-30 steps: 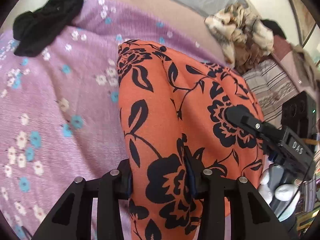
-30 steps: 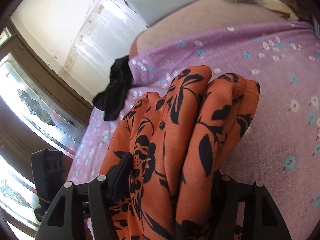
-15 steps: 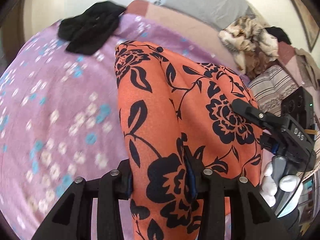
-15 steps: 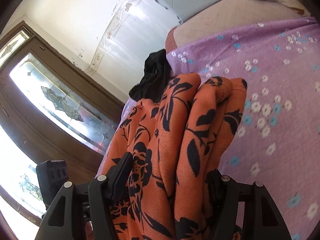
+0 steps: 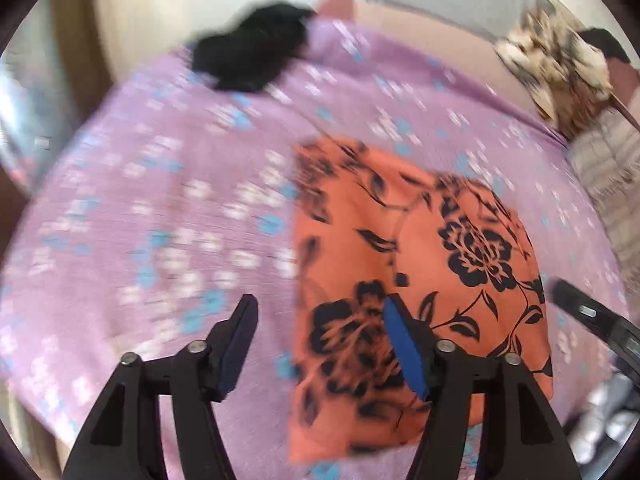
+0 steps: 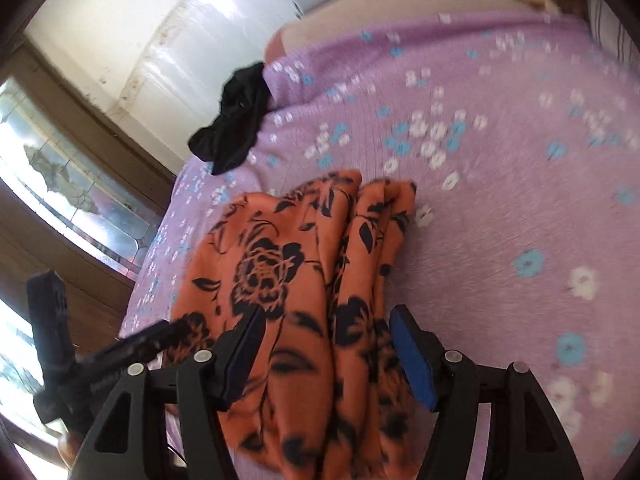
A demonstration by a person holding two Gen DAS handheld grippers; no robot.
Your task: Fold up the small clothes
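Observation:
The orange garment with black flowers (image 5: 420, 248) lies folded on the purple flowered bedspread (image 5: 160, 200). My left gripper (image 5: 320, 312) is open above the garment's left edge, holding nothing. In the right wrist view the garment (image 6: 288, 264) lies bunched in folds beneath my right gripper (image 6: 324, 320), which is open with the cloth loose between its jaws. The right gripper's tip shows at the right of the left wrist view (image 5: 588, 312). The left gripper shows at lower left in the right wrist view (image 6: 100, 356).
A black garment (image 5: 252, 52) lies at the far edge of the bedspread, also in the right wrist view (image 6: 236, 116). A brown and cream cloth pile (image 5: 560, 56) and a striped cushion (image 5: 608, 160) sit at far right. A glass door (image 6: 60, 168) stands left of the bed.
Both grippers opened and let go of the orange garment. It dropped flat onto the bedspread, and both grippers pulled back from it. The views are blurred by motion.

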